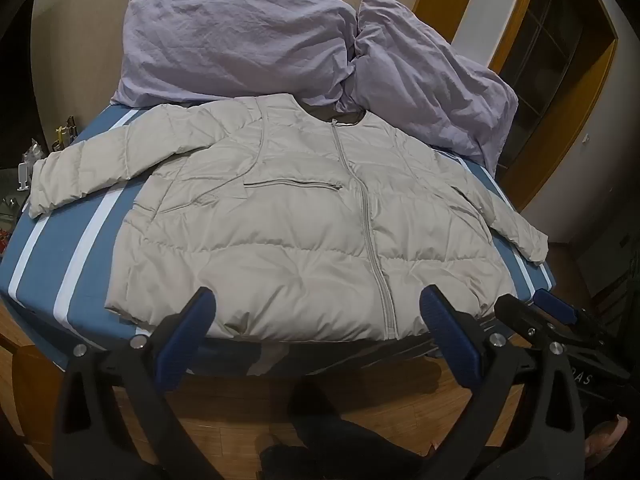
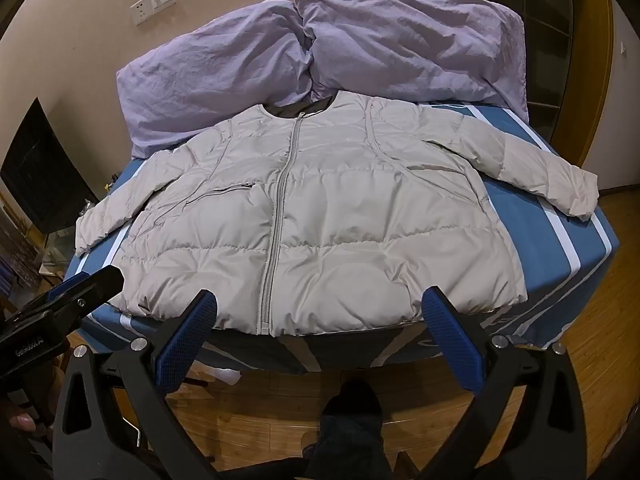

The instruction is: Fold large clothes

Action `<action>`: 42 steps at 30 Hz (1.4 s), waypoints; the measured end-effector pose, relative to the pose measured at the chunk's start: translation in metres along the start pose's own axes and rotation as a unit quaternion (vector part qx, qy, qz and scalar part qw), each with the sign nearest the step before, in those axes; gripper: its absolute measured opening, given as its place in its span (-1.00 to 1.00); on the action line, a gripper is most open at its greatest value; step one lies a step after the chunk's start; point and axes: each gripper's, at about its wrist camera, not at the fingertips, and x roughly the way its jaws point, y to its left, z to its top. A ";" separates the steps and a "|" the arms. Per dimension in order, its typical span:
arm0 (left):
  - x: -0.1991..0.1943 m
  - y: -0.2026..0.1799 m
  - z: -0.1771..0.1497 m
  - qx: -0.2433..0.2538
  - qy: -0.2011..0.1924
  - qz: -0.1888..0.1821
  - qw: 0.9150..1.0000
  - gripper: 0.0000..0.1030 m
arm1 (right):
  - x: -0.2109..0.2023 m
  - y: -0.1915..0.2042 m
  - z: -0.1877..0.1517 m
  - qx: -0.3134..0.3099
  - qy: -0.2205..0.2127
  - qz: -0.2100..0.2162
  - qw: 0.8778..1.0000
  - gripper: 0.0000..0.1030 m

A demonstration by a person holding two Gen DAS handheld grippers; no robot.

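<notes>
Both tongs stand wide apart and hold nothing: the left tongs [image 1: 318, 304] hover just before the near hem of the jacket [image 1: 304, 232], a little left of the zipper [image 1: 368, 220], and the right tongs [image 2: 320, 306] hover over the same hem, to the right of the zipper. Neither touches the cloth. The jacket lies front up and zipped closed on the bed [image 1: 80, 240], spread flat, with its collar at the far side against two lilac pillows [image 1: 240, 44]. Its left sleeve [image 1: 88, 176] stretches out toward the left edge of the bed, and the right sleeve [image 2: 552, 184] reaches the right edge. I judge the jacket to be light for its size, soft and puffy, because it looks quilted and filled. The shell looks smooth and a little shiny, so it may slide between the pads, and the filling will spring back after a fold. It is not fragile. A thin pinch of only the outer cloth would probably slip; it seems better to bite deep on a firm edge, such as the cuff of a sleeve, the shoulder seam, or a corner of the hem. For a first fold, a cuff looks like the good place to take hold, to bring the sleeve across the chest.
</notes>
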 end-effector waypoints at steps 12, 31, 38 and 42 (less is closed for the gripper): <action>-0.001 0.001 0.000 -0.003 0.001 0.001 1.000 0.96 | 0.001 0.000 0.000 0.000 -0.001 0.001 1.000 0.97; 0.000 0.003 -0.003 -0.005 0.003 0.000 1.000 0.96 | 0.003 0.003 -0.001 0.000 -0.001 0.001 1.000 0.97; 0.000 0.003 -0.002 -0.006 0.004 0.000 1.000 0.96 | 0.003 0.003 -0.001 -0.001 0.000 0.001 1.000 0.97; 0.000 0.003 -0.003 -0.006 0.004 0.000 1.000 0.96 | 0.004 0.003 -0.001 0.000 0.000 0.001 1.000 0.97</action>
